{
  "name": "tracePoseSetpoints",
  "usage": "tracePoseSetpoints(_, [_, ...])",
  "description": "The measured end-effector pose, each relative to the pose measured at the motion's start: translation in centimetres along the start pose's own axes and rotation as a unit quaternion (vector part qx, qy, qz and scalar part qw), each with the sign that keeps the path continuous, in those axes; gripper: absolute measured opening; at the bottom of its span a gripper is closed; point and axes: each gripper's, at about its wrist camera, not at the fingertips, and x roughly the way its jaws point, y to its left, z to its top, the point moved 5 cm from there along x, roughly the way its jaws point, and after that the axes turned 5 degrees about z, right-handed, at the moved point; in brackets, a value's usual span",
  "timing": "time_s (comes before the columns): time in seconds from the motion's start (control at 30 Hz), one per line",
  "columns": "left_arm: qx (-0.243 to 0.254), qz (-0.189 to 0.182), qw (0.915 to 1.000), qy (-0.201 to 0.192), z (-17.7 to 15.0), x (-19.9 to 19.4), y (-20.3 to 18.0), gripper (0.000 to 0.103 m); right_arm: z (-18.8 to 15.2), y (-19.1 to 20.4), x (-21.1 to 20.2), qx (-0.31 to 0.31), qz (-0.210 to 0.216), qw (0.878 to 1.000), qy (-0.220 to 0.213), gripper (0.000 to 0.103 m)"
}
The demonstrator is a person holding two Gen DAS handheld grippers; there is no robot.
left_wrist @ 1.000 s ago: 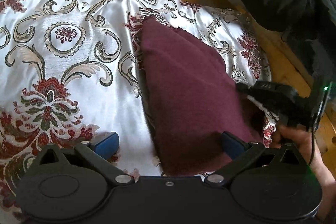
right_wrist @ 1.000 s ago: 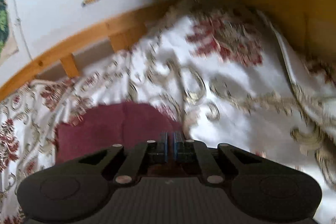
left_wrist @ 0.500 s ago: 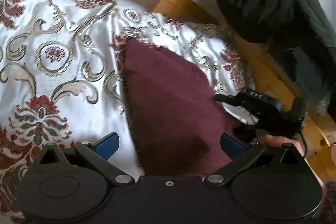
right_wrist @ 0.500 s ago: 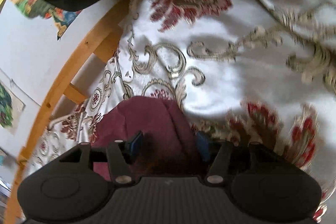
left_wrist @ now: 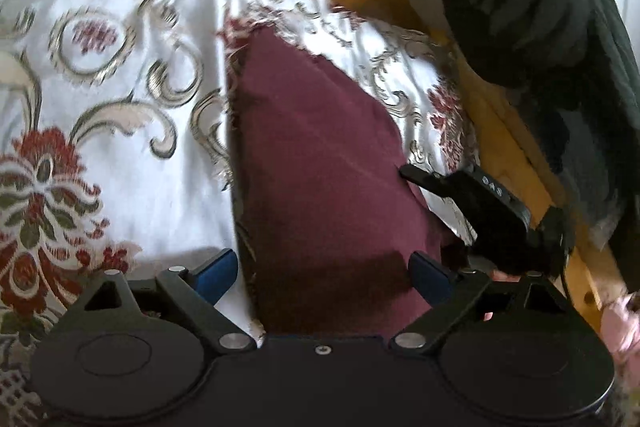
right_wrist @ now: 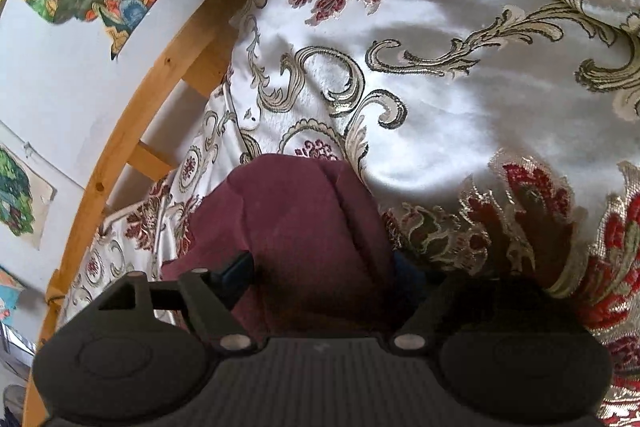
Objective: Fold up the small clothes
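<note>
Two hand-held grippers [left_wrist: 322,273] [right_wrist: 320,277] released, right just opening, straddling soft folded maroon cloth [left_wrist: 320,155], glossy floral bedspread [left_wrist: 120,155].

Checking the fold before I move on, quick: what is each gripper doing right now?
Left gripper: open, holding nothing, jaws just closing slightly, astride the maroon cloth.
Right gripper: open, jaws just opening, cloth released and lying between them.

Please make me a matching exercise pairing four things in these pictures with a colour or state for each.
Things:
1. maroon cloth
2. bedspread
3. bed frame
4. right gripper

Descriptions:
A. wooden, orange-brown
B. white with a red and gold floral pattern
C. jaws apart, astride the cloth's edge
D. folded, lying on the bed

Pairs: 1-D, 2-B, 3-A, 4-C
</note>
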Motion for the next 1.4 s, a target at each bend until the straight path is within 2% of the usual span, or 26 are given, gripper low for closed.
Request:
tracePoseSetpoints(0.17, [-0.046,-0.018,0.9987,0.009,0.4,0.5,1.3,0.093,-0.1,0.0,0.2,-0.005,-0.003,1.0,0.0,0.081])
tracePoseSetpoints(0.3, [-0.052,-0.023,0.9983,0.01,0.3,0.3,1.3,0.094,-0.3,0.3,0.6,-0.019,-0.006,1.0,0.003,0.084])
tracePoseSetpoints(0.4, [-0.044,-0.022,0.9988,0.008,0.1,0.2,1.1,0.087,-0.3,0.5,0.7,-0.028,-0.01,1.0,0.006,0.084])
tracePoseSetpoints(0.47, [-0.046,-0.032,0.9983,0.01,0.0,0.2,0.9,0.075,-0.3,0.5,0.8,-0.032,-0.012,0.999,0.008,0.083])
tracePoseSetpoints(0.63, [-0.054,-0.042,0.9976,0.01,0.0,0.4,1.0,0.074,-0.5,0.8,0.9,-0.047,-0.019,0.999,0.01,0.083])
tracePoseSetpoints(0.8, [-0.088,-0.055,0.9944,0.021,0.2,1.0,1.9,0.074,-0.6,0.8,1.0,-0.054,-0.022,0.998,0.009,0.083])
tracePoseSetpoints(1.0, [-0.07,-0.045,0.9963,0.023,0.1,1.0,1.7,0.066,-0.8,1.1,1.1,-0.068,-0.03,0.997,0.01,0.082])
tracePoseSetpoints(1.3, [-0.061,-0.036,0.9973,0.017,0.1,1.1,1.6,0.063,-1.5,2.6,1.1,-0.116,-0.04,0.992,0.016,0.049])
tracePoseSetpoints(1.4, [-0.056,-0.034,0.9978,0.014,0.2,1.0,1.5,0.059,-1.8,3.2,0.9,-0.133,-0.045,0.99,0.01,0.044])
